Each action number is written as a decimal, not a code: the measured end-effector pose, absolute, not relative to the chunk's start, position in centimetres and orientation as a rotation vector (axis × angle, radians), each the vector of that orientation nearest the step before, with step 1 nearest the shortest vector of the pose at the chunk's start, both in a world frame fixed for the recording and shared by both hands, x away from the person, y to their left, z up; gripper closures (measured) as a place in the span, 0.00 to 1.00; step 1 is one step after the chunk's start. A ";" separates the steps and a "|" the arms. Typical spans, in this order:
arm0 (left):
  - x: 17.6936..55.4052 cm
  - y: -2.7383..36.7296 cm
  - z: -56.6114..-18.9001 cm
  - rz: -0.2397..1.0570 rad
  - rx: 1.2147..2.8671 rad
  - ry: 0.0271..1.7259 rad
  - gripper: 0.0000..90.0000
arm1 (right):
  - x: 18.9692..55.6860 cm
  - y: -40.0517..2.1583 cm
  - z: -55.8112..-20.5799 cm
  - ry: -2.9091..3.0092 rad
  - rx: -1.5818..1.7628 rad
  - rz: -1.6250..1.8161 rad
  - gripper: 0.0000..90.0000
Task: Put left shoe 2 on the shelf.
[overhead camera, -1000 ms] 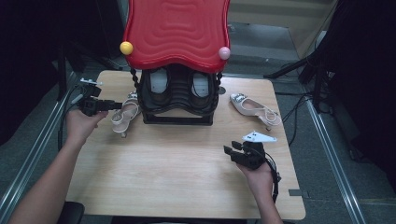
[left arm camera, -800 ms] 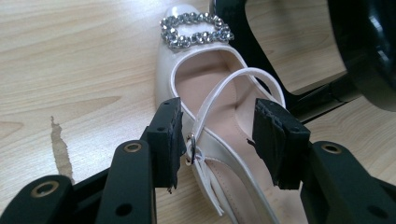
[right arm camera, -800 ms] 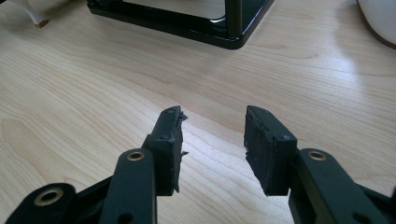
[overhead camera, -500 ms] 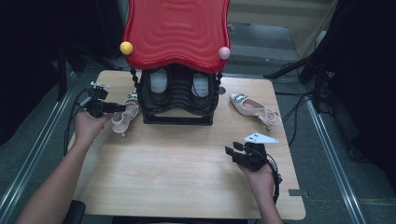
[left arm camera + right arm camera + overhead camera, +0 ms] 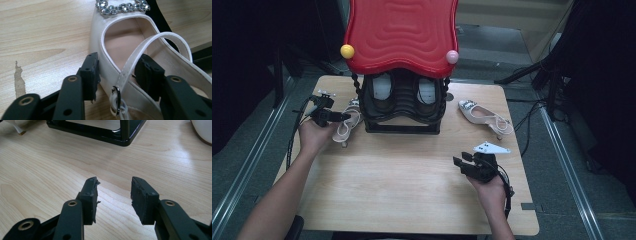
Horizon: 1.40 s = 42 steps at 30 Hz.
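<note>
My left gripper (image 5: 332, 116) sits at nine o'clock on the wooden surface (image 5: 412, 190), its jaws astride the pale slingback shoe (image 5: 346, 125) beside the black shoe rack (image 5: 404, 107). The left gripper view gives what the high view cannot: one pad outside the shoe's side wall, the other inside the opening behind the thin strap (image 5: 140, 53), with the small buckle (image 5: 116, 96) low between them and the rhinestone trim (image 5: 122, 6) at twelve o'clock. The jaws have just been closing around that side wall; I cannot tell whether the pads press yet. My right gripper (image 5: 468, 165) rests at five o'clock, jaws spread over bare wood, the rack's base ahead. The second pale shoe (image 5: 484, 117) lies at two o'clock. The red wavy top (image 5: 402, 30) hides the rack's upper shelves.
</note>
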<state>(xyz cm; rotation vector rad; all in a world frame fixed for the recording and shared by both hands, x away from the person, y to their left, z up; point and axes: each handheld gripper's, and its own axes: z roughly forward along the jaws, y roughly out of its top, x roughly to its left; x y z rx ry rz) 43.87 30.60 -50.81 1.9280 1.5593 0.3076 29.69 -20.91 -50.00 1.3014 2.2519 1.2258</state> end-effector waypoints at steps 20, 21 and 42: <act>43.7 31.9 -49.6 0.358 1.858 1.645 0.95 | 29.8 -20.9 -50.0 2.251 1.297 1.229 0.64; 43.6 31.9 -49.4 0.361 1.856 1.646 0.95 | 29.8 -20.9 -50.0 2.251 1.298 1.229 0.64; 43.0 33.0 -44.4 0.341 1.777 1.634 0.95 | 30.0 -20.5 -50.0 2.265 1.281 1.241 0.64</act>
